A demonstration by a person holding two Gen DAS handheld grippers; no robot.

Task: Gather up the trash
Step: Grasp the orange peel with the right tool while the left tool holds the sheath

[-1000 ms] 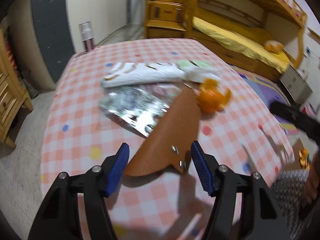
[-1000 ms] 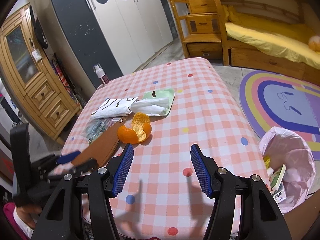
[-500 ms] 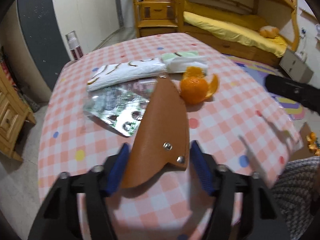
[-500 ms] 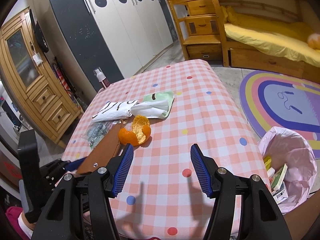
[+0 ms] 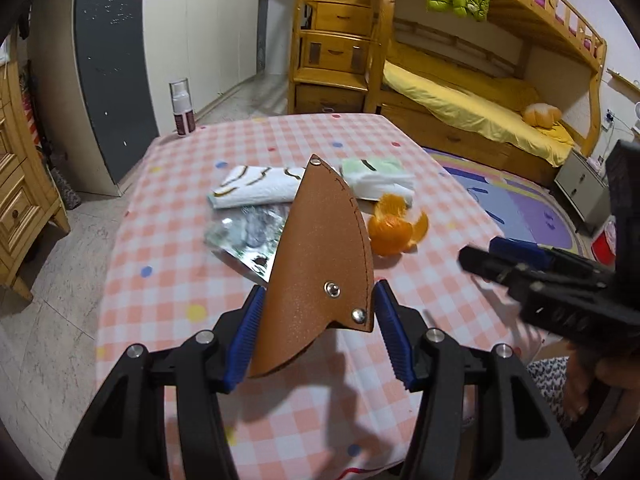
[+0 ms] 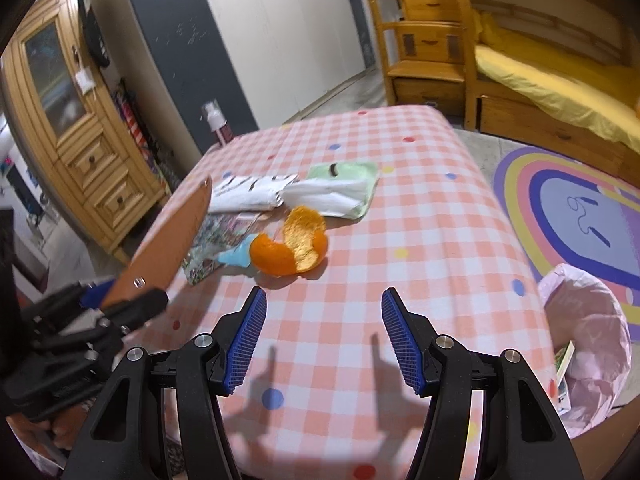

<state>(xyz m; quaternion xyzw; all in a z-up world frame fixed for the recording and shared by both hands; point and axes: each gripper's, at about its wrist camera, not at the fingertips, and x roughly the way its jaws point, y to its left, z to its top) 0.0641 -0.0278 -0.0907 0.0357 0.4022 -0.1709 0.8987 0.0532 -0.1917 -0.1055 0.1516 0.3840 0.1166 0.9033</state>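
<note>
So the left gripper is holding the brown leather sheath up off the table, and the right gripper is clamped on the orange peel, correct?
Not quite. The left gripper does hold the brown leather sheath up off the table, but the right gripper grips nothing: the right wrist view shows its jaws wide apart and empty, short of the orange peel, which lies on the checked cloth.
</note>
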